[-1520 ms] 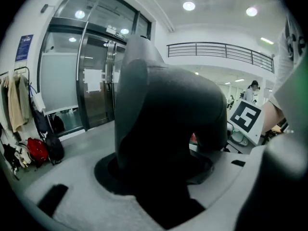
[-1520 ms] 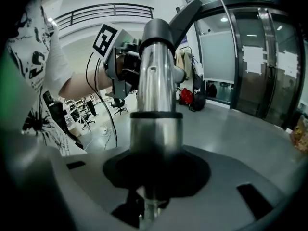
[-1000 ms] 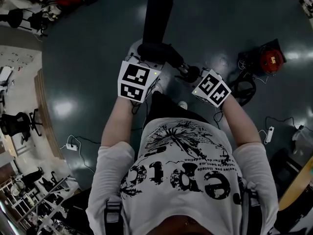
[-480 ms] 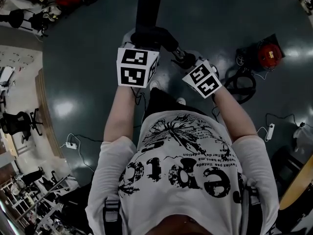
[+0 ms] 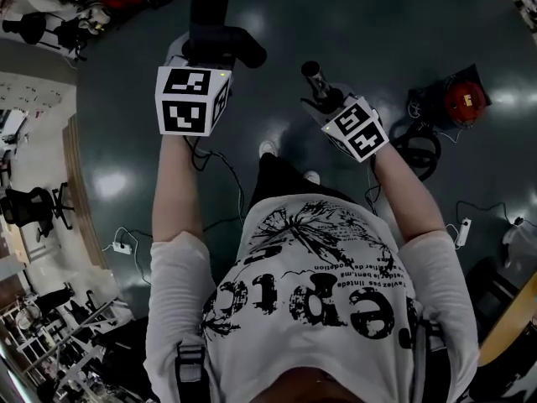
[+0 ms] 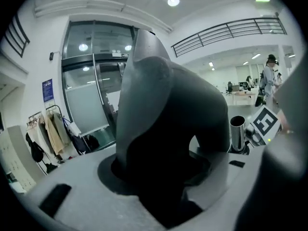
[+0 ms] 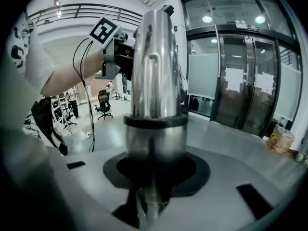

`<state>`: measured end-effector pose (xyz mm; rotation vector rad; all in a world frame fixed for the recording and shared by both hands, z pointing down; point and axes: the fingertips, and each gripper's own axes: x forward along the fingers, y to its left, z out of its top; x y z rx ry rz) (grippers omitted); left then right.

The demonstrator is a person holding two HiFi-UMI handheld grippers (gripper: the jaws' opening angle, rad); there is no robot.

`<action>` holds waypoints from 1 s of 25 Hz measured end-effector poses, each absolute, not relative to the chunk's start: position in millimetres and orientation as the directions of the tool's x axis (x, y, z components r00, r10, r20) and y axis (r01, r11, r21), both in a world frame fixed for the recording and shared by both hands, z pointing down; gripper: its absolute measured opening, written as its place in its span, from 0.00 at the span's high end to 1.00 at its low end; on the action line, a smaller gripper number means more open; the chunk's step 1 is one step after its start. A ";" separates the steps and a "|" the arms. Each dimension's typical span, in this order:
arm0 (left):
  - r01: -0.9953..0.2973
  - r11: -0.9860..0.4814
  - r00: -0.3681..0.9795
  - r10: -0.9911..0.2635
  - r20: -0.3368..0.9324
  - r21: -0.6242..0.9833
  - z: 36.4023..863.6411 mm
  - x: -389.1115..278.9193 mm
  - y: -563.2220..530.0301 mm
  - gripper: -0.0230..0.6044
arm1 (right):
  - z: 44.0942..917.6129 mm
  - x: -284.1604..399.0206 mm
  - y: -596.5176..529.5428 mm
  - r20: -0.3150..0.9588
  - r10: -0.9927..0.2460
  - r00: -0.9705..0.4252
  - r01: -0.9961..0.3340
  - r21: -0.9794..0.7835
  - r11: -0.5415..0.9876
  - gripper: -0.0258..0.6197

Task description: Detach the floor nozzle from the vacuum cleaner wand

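The black floor nozzle (image 5: 210, 11) hangs apart from the chrome wand (image 5: 315, 81), with a gap of dark floor between them. My left gripper (image 5: 214, 59) is shut on the nozzle's dark elbow neck (image 6: 163, 124), which fills the left gripper view. My right gripper (image 5: 325, 101) is shut on the wand (image 7: 155, 81), whose open end points up and away. In the left gripper view the wand's open tube (image 6: 237, 134) stands at the right. The right gripper view shows the left gripper's marker cube (image 7: 104, 31) up beside the wand.
A red vacuum body (image 5: 464, 99) with a coiled black hose (image 5: 419, 151) sits on the floor at the right. Cables and a power strip (image 5: 124, 250) lie on the floor at the left. Office chairs (image 5: 29, 210) and clutter line the left edge.
My left gripper has swung left and up with the nozzle. The nozzle's neck has come off the wand's end, which now stands bare. The right gripper has shifted only slightly.
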<state>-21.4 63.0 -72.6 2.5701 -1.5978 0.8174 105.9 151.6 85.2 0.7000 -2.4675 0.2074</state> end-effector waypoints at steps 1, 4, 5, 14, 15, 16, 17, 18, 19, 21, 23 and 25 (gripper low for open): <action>-0.847 -0.477 0.349 -0.833 0.430 -0.235 -67.3 -21.5 63.9 0.66 | 82.9 103.1 149.0 0.557 -0.438 -0.706 -0.518 0.015 0.855 0.75; -0.874 -0.459 0.359 -0.830 0.427 -0.158 -55.9 -25.3 63.3 0.66 | 84.7 101.9 146.3 0.571 -0.430 -0.699 -0.503 0.035 0.864 0.75; -0.880 -0.453 0.358 -0.831 0.426 -0.142 -53.8 -26.8 61.4 0.66 | 86.8 103.3 145.0 0.576 -0.426 -0.698 -0.500 0.035 0.866 0.76; -0.891 -0.443 0.332 -0.780 0.530 -0.093 29.4 -40.1 42.6 0.66 | 144.9 101.2 126.8 0.639 -0.352 -0.684 -0.476 -0.025 0.879 0.76; -0.889 -0.452 0.339 -0.763 0.550 -0.079 42.9 -38.5 40.3 0.66 | 153.8 98.7 121.5 0.647 -0.344 -0.681 -0.473 -0.030 0.881 0.76; -0.886 -0.458 0.343 -0.748 0.568 -0.068 55.7 -36.9 37.1 0.66 | 161.5 95.2 115.2 0.651 -0.335 -0.681 -0.470 -0.037 0.882 0.76; -0.885 -0.463 0.345 -0.736 0.582 -0.061 68.1 -35.4 33.4 0.66 | 168.4 91.7 108.6 0.653 -0.328 -0.683 -0.466 -0.044 0.884 0.76; -0.884 -0.465 0.345 -0.725 0.596 -0.054 80.6 -34.3 29.7 0.66 | 175.4 89.2 102.0 0.655 -0.322 -0.683 -0.464 -0.048 0.885 0.76; -0.883 -0.467 0.348 -0.713 0.609 -0.043 93.5 -33.3 26.3 0.66 | 183.1 87.8 95.6 0.660 -0.318 -0.681 -0.462 -0.051 0.885 0.76; -0.881 -0.473 0.369 -0.682 0.632 0.005 122.3 -30.6 19.9 0.66 | 200.4 87.7 81.7 0.678 -0.308 -0.667 -0.457 -0.046 0.888 0.76; -0.874 -0.480 0.410 -0.639 0.651 0.079 156.5 -27.8 13.1 0.66 | 220.8 87.3 65.0 0.695 -0.302 -0.653 -0.448 -0.032 0.893 0.76; -0.872 -0.473 0.429 -0.616 0.660 0.125 194.9 -30.4 2.4 0.66 | 250.1 85.0 47.9 0.703 -0.296 -0.646 -0.444 -0.032 0.895 0.76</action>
